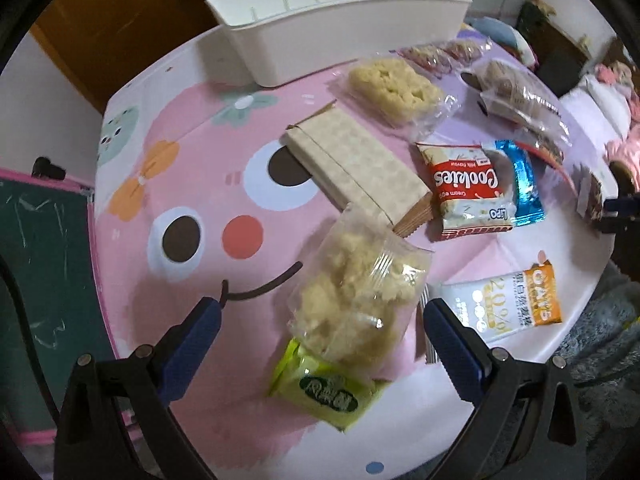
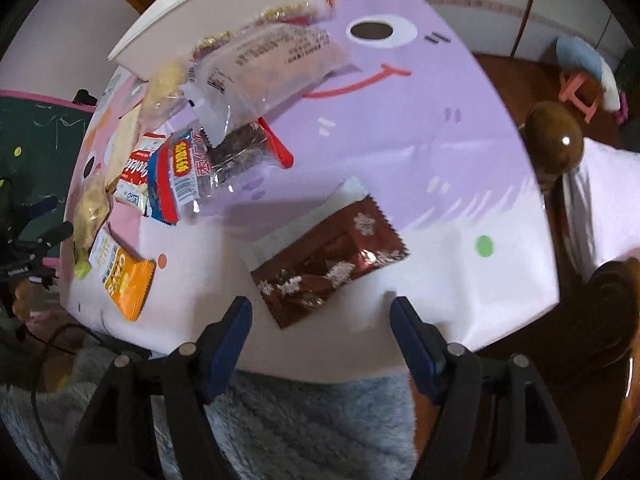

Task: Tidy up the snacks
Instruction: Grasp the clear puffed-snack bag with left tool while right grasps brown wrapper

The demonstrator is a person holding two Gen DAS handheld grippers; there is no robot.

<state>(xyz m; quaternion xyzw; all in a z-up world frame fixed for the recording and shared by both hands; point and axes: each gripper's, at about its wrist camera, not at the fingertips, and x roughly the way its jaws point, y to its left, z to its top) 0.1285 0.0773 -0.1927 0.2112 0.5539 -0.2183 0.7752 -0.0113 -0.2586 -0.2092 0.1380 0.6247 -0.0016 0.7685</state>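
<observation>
Snack packets lie scattered on a table with a pink and purple cartoon cloth [image 1: 192, 184]. My left gripper [image 1: 320, 320] is open, its fingers on either side of a clear bag of pale crisps [image 1: 356, 300] that rests partly on a green packet [image 1: 324, 394]. A white storage bin [image 1: 320, 28] stands at the far edge. My right gripper [image 2: 322, 318] is open just before a brown chocolate packet [image 2: 328, 260] near the table's front edge.
A beige wafer pack [image 1: 360, 168], a red Cookies packet [image 1: 468, 188], a blue packet [image 1: 524, 184], an orange oats packet [image 1: 508, 304] and clear cracker bags [image 1: 396, 88] lie between me and the bin. A grey fluffy rug [image 2: 312, 420] and wooden chair knobs [image 2: 556, 140] border the table.
</observation>
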